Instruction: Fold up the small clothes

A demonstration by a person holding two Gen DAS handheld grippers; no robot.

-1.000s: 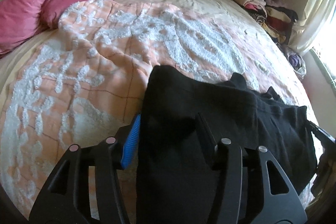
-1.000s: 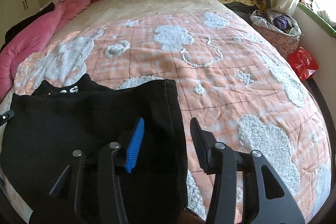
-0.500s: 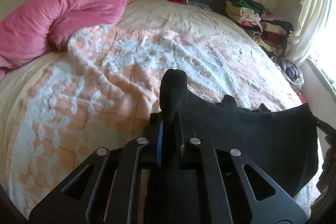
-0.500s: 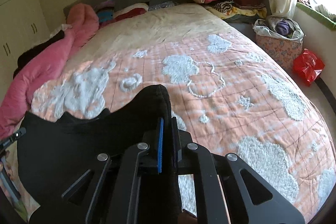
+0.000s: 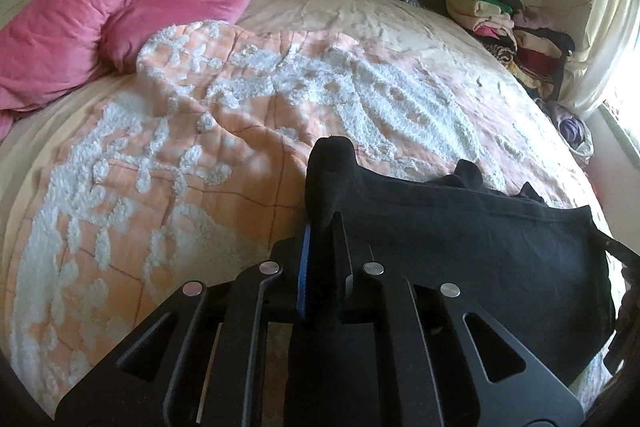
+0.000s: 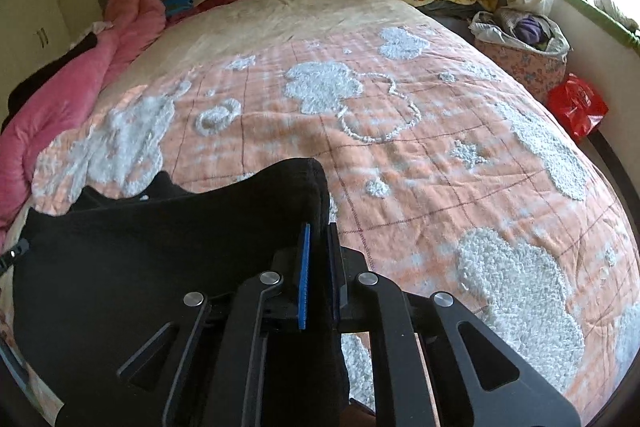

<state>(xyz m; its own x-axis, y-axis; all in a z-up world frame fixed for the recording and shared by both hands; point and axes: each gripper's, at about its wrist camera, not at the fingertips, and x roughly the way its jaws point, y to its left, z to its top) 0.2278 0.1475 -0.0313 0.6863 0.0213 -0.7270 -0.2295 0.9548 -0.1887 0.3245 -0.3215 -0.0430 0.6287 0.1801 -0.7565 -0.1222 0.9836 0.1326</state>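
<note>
Your left gripper (image 5: 320, 247) and right gripper (image 6: 318, 259) each pinch a corner of the black garment (image 5: 460, 227) above the bedspread (image 5: 200, 147); no fold is laid yet.

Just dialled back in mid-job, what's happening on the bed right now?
A person is folding a small black fabric garment over the peach quilt with white tufted patterns. The left gripper and the right gripper are each clamped on one corner of it, holding the edge stretched between them above the quilt.
</note>
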